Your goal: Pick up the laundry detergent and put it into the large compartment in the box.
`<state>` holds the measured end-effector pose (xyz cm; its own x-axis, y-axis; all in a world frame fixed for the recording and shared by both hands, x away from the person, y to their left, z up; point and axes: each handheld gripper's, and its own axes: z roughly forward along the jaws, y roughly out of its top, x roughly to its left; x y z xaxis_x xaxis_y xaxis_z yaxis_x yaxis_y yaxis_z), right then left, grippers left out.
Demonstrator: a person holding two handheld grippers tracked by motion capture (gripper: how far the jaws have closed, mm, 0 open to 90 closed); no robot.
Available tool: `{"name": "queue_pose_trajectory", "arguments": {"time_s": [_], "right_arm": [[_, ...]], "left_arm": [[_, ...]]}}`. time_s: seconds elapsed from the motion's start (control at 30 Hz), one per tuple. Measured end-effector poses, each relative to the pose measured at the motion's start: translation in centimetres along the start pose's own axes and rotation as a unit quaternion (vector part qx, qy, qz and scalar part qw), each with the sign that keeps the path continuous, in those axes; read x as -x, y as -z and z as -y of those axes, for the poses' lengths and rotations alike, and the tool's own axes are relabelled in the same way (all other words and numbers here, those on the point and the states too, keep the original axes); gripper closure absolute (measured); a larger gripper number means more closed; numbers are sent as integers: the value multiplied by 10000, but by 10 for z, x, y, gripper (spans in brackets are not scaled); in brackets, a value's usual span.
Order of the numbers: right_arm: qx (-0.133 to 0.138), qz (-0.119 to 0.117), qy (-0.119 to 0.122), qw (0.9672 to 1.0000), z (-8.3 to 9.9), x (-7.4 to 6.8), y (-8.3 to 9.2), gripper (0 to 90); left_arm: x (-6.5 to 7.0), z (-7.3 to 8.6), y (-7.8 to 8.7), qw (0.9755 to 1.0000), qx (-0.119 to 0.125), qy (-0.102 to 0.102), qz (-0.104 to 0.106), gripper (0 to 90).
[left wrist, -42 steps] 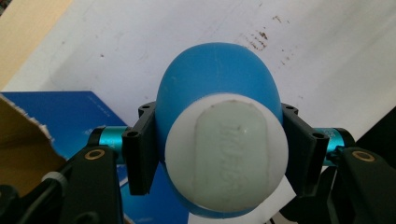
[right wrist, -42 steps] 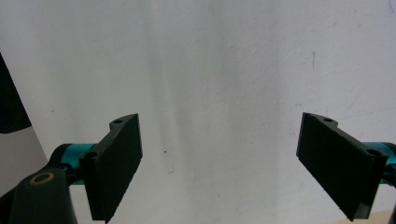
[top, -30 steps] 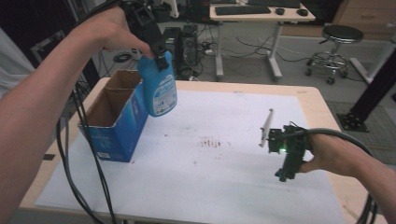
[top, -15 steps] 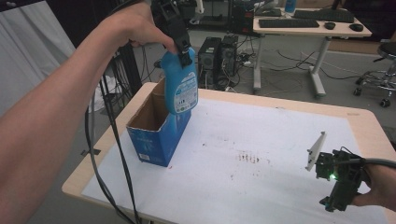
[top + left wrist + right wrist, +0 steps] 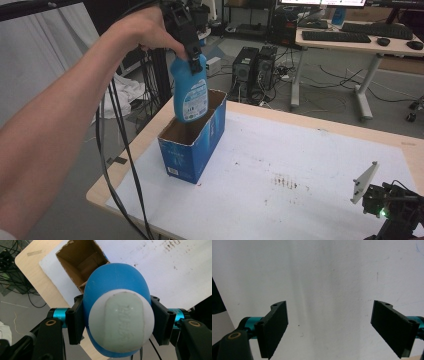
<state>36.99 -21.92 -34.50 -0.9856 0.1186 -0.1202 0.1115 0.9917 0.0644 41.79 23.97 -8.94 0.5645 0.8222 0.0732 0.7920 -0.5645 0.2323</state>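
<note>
A blue bottle [image 5: 190, 95] with a white cap hangs upright over the open top of a blue cardboard box [image 5: 192, 145] at the table's left. My left gripper [image 5: 192, 54] is shut on the bottle's neck, and the bottle's base dips just inside the box mouth. Looking down from the left gripper view, the white cap [image 5: 121, 321] sits between the jaws, with the bottle [image 5: 115, 280] below it and the box's brown inside [image 5: 80, 262] beneath. My right gripper [image 5: 395, 220] rests low at the table's right front corner. In the right gripper view it [image 5: 329, 330] stands open over the white sheet, with nothing between its fingers.
A white sheet [image 5: 300, 170] with brownish stains covers the wooden table [image 5: 150, 125]. Black cables [image 5: 115, 150] hang from my left gripper past the table's left edge. Behind the table are desks, computer towers [image 5: 255, 70] and floor cables.
My left gripper has carried the bottle from beside the box to over its open top and lowered it. The high view has shifted left; the right gripper stays low at the right.
</note>
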Motion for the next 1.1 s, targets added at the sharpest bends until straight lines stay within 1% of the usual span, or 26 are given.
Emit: {"name": "queue_pose_trajectory", "arguments": {"time_s": [0.03,0.07,0.1,0.13,0.2,0.23,0.3,0.4,0.5,0.57,0.6,0.63,0.7,0.73,0.77,0.83,0.87,0.93,0.97,1.0,1.03,1.1], "right_arm": [[-7,5,1,10000,0,0,0,135],[-18,-1,-21,10000,0,0,0,135],[-8,5,-7,10000,0,0,0,135],[-18,4,-14,10000,0,0,0,135],[-15,3,-21,10000,0,-1,0,135],[2,12,-11,10000,0,0,0,135],[0,6,-8,10000,0,0,0,135],[-31,10,-1,10000,-1,-1,0,135],[-30,10,6,10000,-1,-1,-1,135],[-31,12,12,10000,-2,-1,-1,135],[-41,12,0,10000,-2,-1,-1,135],[-41,12,0,10000,-2,-1,-1,135],[-30,35,7,10000,-2,-2,-1,135],[-35,26,1,10000,-2,-2,-1,135],[-33,28,0,10000,-2,-2,-1,135],[-26,34,20,10000,-2,-1,-1,135],[-30,31,28,10000,-2,-1,-2,135],[-35,29,28,10000,-2,-1,-2,135],[-43,27,44,10000,-2,-1,-2,135],[-40,32,29,10000,-2,-1,-2,135],[-45,30,39,10000,-2,-1,-2,135],[-51,28,37,10000,-2,-2,-2,135]], "left_arm": [[0,0,0,10000,0,0,0,381],[-2,2,0,10000,-6,-11,16,381],[-6,5,-1,10000,40,21,45,381],[-7,6,-1,10000,34,28,53,381],[-7,6,-1,10000,34,28,53,381],[-10,9,-4,10000,30,13,69,381],[-11,10,-6,10000,23,10,75,381],[-12,12,-12,9999,-25,-63,75,381],[-11,12,-17,9999,-56,-92,80,381],[-12,13,-22,9999,-82,-116,97,381],[-13,13,-28,9998,-97,-130,94,381],[-13,13,-28,9998,-97,-130,94,380],[-13,14,-34,9997,-125,-200,77,380],[-13,16,-39,9996,-150,-221,111,381],[-13,16,-39,9996,-150,-221,111,381],[-14,17,-45,9996,-132,-203,171,380],[-14,18,-51,9993,-160,-250,205,380],[-14,19,-54,9993,-171,-260,220,380],[-13,20,-61,9991,-198,-301,225,380],[-13,20,-61,9991,-198,-301,225,380],[-12,21,-68,9988,-219,-373,208,381],[-11,22,-71,9988,-212,-409,181,381]]}}
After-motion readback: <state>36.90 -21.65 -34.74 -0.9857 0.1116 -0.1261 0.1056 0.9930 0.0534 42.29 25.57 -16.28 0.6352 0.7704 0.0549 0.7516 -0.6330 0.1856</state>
